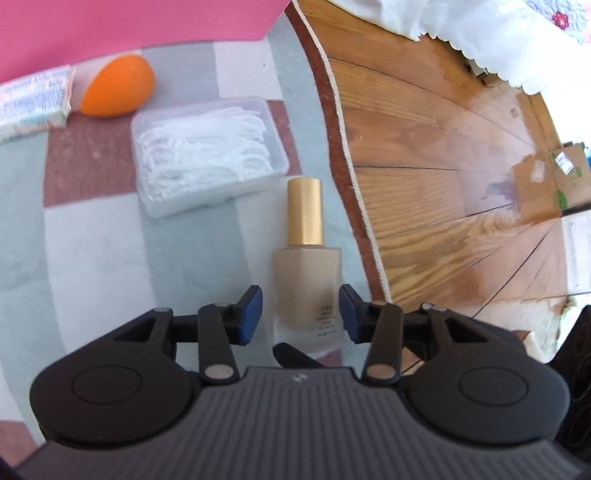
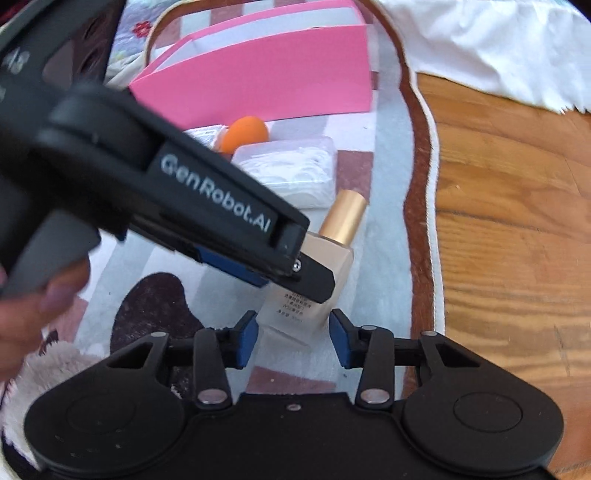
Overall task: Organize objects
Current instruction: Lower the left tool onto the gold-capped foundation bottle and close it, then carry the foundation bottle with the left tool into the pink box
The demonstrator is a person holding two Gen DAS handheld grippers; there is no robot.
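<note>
A beige foundation bottle (image 1: 306,280) with a gold cap lies on the checked rug. My left gripper (image 1: 301,314) is open, its blue pads on either side of the bottle's base, not touching. My right gripper (image 2: 293,338) is open just behind the same bottle (image 2: 332,254), with the left gripper's body (image 2: 207,206) across it. Beyond lie a clear box of white floss picks (image 1: 207,151), an orange sponge (image 1: 118,86), a printed tissue packet (image 1: 35,99) and a pink organizer box (image 2: 258,77).
The rug's brown edge (image 1: 332,110) runs to the right of the bottle, with wooden floor (image 1: 443,166) beyond. White cloth (image 1: 480,33) lies at the far right. A cardboard box (image 1: 569,173) stands on the floor. A fluffy white item (image 2: 33,373) lies at the left.
</note>
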